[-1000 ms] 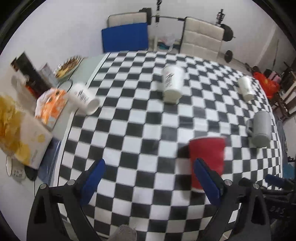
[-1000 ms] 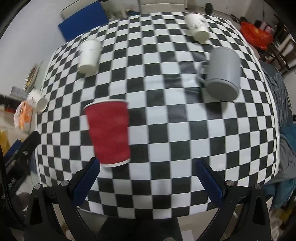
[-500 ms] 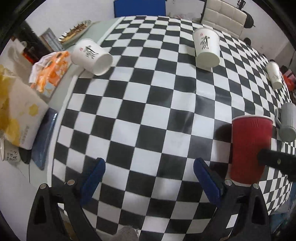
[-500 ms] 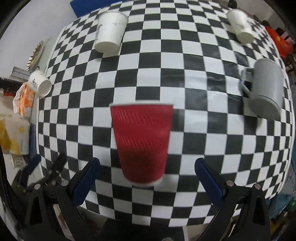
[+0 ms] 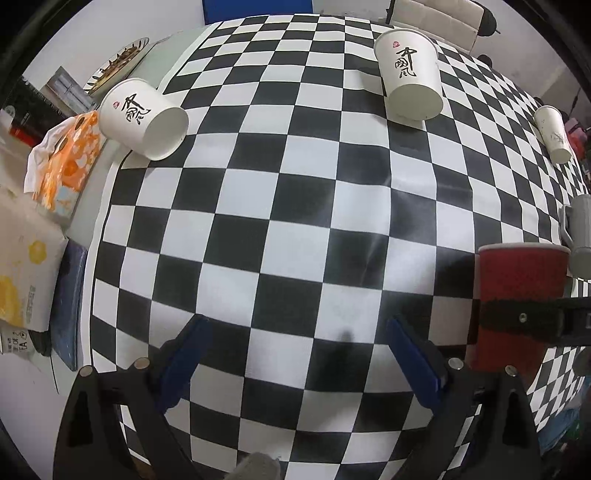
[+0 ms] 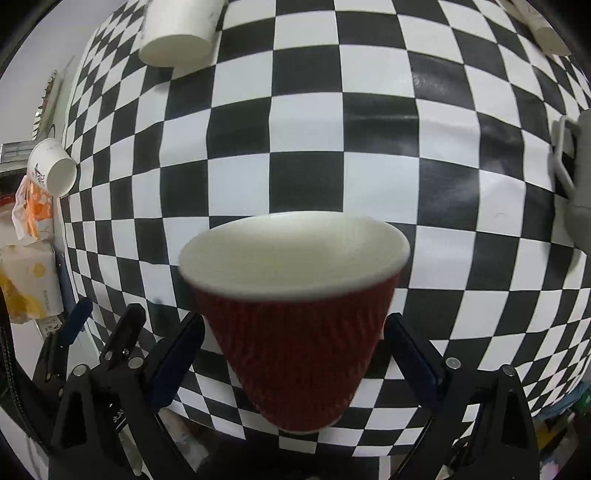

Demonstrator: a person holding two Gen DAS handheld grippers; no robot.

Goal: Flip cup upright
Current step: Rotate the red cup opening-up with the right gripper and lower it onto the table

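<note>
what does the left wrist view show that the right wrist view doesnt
Only the left wrist view shows the right gripper's black finger crossing the red cup, and the lettering on two white cups lying on their sides. Only the right wrist view shows the red cup's white inside. Both show the checkered cloth, the grey mug and the orange packet.

White wall [image 5: 110, 33] behind a cream chair [image 5: 436, 14].

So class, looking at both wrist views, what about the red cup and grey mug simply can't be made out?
- Red cup base: in the right wrist view, it sits low between the open jaws; contact with the cloth is unclear.
- Cup's lower wall: in the left wrist view, crossed by the right gripper's finger.
- Grey mug: cut off by the frame edge.
</note>
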